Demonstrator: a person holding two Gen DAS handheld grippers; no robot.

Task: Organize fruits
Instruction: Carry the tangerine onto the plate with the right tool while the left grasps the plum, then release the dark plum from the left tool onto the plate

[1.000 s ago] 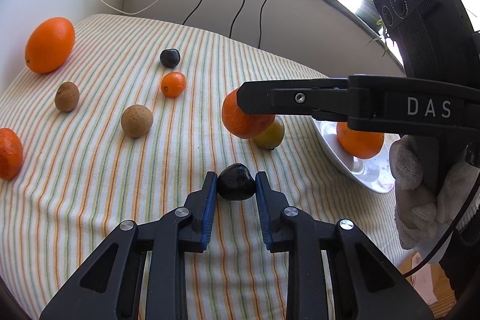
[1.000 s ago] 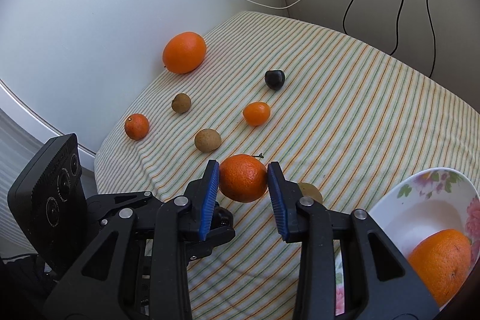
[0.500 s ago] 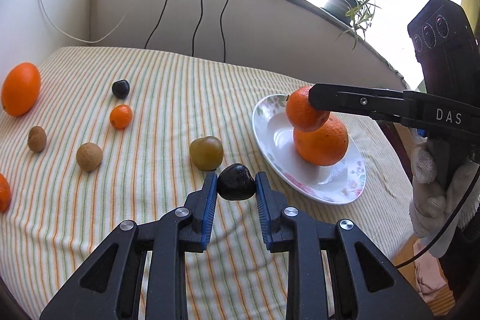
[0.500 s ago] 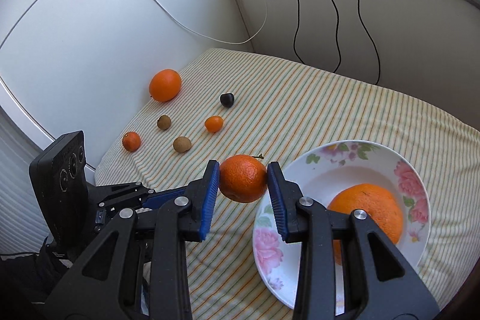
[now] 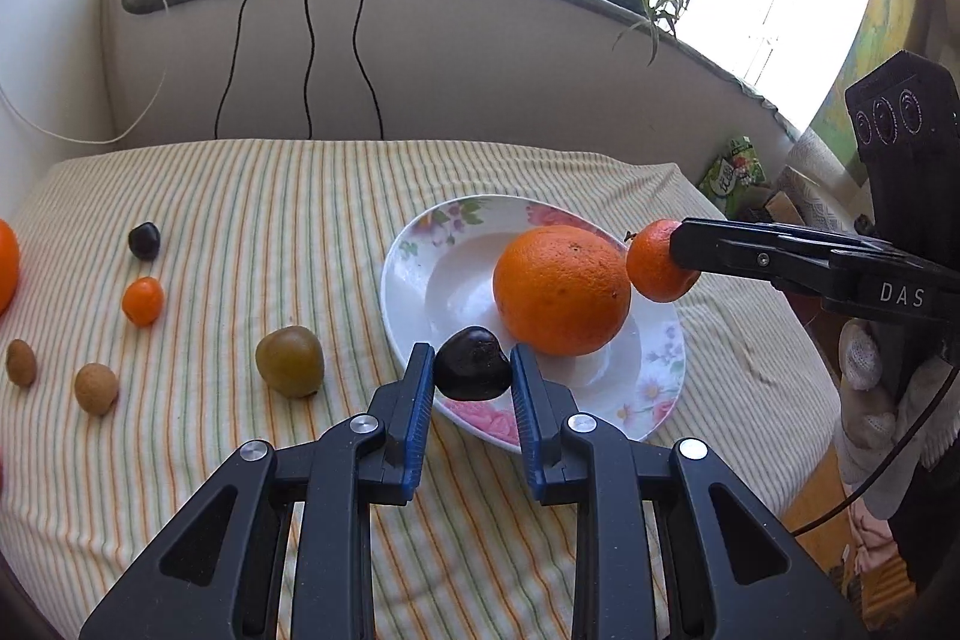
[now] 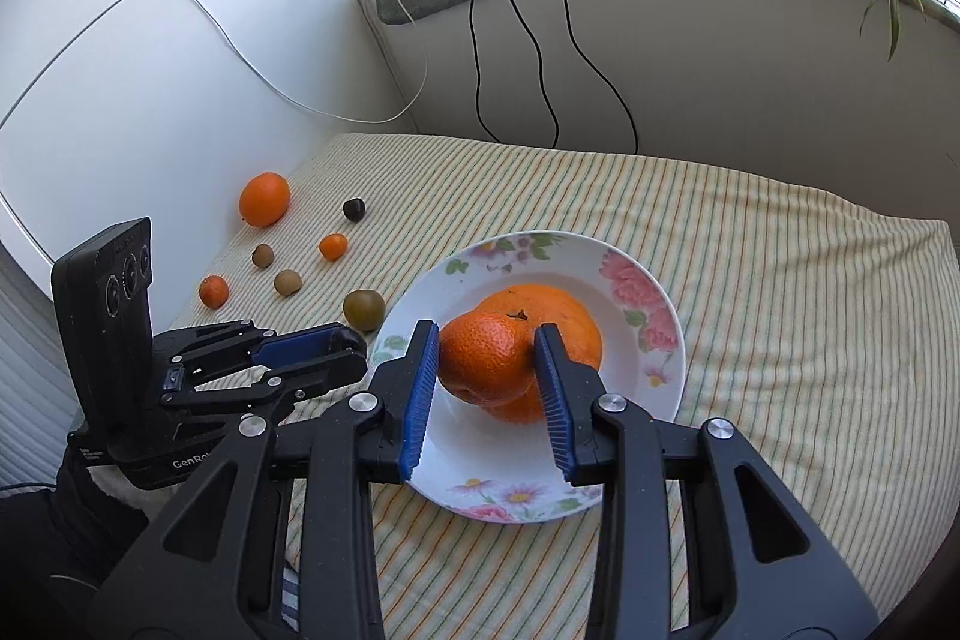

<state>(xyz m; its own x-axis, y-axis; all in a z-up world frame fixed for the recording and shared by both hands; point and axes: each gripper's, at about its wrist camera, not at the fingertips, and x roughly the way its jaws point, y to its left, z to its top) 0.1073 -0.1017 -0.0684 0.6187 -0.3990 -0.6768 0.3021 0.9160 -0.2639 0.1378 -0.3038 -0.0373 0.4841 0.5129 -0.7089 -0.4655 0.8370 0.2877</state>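
A: The left gripper is clamping a dark plum between its blue pads, closed down to the fruit's width. It is holding the plum over the near rim of the floral plate.

B: And the right gripper?

A: It is gripping a small mandarin, its jaws set wider, to the mandarin's width. It is holding the fruit above the plate, directly in front of the large orange that is sitting in the plate. In the left wrist view the mandarin is appearing at the plate's far right edge, beside the large orange; whether the two are touching cannot be determined.

B: Where is the remaining fruit lying?

A: On the striped cloth covering the worktop, to the left of the plate. A greenish-brown fruit is lying nearest the plate. Further left, a tan round fruit, a brown oval fruit, a small orange kumquat and a second dark plum are lying apart from one another. In the right wrist view, a big orange fruit is resting near the wall and another small mandarin is lying near the cloth's edge.
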